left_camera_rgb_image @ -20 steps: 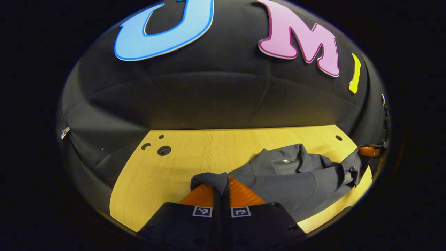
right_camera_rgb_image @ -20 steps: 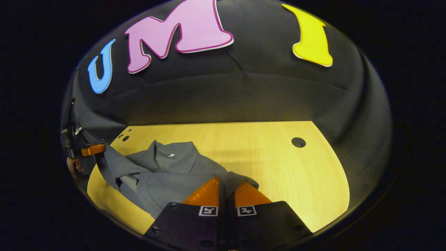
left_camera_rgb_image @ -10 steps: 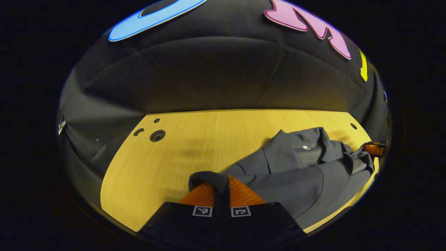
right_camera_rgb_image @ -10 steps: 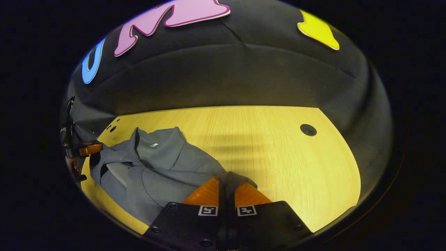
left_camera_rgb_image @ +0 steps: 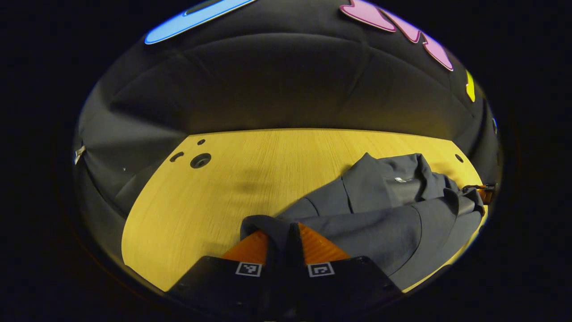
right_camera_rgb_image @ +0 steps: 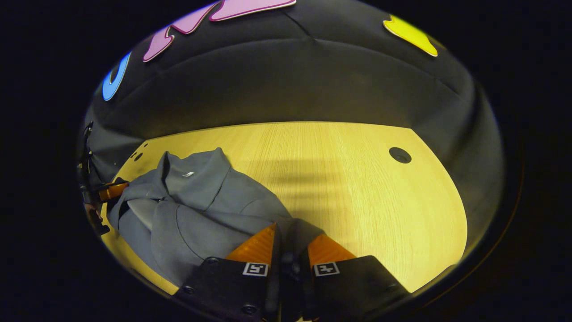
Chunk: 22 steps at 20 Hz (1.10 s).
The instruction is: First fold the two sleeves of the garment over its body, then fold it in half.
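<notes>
Garment (left_camera_rgb_image: 380, 210) lowered nearer table (left_camera_rgb_image: 232, 179); both tongs (left_camera_rgb_image: 283, 232) (right_camera_rgb_image: 291, 232) pinch its edges (open tabletop beyond).

One garment (left_camera_rgb_image: 380, 214), one table (left_camera_rgb_image: 232, 179), two claws (left_camera_rgb_image: 283, 232)

A pale wooden worktop (left_camera_rgb_image: 232, 179) carried the things. On it lay a dark grey garment (right_camera_rgb_image: 201, 197), rumpled and partly folded over itself. Round holes (left_camera_rgb_image: 200, 160) pierced the worktop well away from the garment, another hole (right_camera_rgb_image: 400, 154) on its opposite side.
</notes>
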Each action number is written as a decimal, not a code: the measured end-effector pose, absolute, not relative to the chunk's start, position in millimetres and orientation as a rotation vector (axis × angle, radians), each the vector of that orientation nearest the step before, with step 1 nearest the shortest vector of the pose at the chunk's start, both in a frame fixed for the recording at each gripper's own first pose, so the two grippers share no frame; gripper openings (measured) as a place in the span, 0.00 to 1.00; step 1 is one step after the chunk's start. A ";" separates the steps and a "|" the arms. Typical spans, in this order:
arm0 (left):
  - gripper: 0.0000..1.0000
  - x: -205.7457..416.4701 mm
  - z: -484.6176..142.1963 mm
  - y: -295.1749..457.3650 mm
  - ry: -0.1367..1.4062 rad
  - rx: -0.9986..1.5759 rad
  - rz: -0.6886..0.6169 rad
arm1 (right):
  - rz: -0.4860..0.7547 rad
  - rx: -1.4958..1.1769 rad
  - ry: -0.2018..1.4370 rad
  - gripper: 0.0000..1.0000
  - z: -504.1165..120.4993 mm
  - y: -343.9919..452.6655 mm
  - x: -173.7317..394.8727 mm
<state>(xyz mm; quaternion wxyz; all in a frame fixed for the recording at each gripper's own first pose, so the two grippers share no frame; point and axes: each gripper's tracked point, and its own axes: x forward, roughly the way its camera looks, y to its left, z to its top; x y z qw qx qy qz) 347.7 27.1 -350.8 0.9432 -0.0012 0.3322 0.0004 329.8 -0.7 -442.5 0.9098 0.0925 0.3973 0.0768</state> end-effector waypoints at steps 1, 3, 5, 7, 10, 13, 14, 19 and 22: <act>0.28 346.8 -348.6 26.7 0.673 0.007 -0.003 | 0.161 0.196 0.811 0.27 -437.4 -1.3 328.3; 0.41 341.9 -342.1 26.5 0.662 0.028 -0.009 | 0.160 0.213 0.800 0.45 -430.0 -1.4 322.6; 0.65 336.6 -335.0 25.4 0.640 0.055 -0.025 | 0.157 0.224 0.789 0.55 -420.8 -3.7 316.6; 0.77 329.3 -330.4 22.8 0.633 0.075 -0.037 | 0.154 0.236 0.784 0.79 -414.1 -7.1 308.2; 0.88 317.5 -321.6 19.2 0.628 0.081 -0.043 | 0.134 0.240 0.767 0.87 -399.2 -18.3 297.1; 0.89 303.9 -303.6 17.4 0.602 0.078 -0.042 | 0.123 0.249 0.738 0.92 -378.5 -27.0 285.9; 0.89 299.9 -295.8 16.5 0.589 0.072 -0.042 | 0.124 0.248 0.725 0.92 -370.7 -29.0 281.0; 0.89 265.6 -250.9 12.6 0.520 0.058 -0.050 | 0.134 0.263 0.663 0.95 -328.3 -31.0 252.2; 0.88 234.1 -225.5 7.1 0.484 0.047 -0.072 | 0.142 0.283 0.618 0.95 -296.4 -26.9 229.1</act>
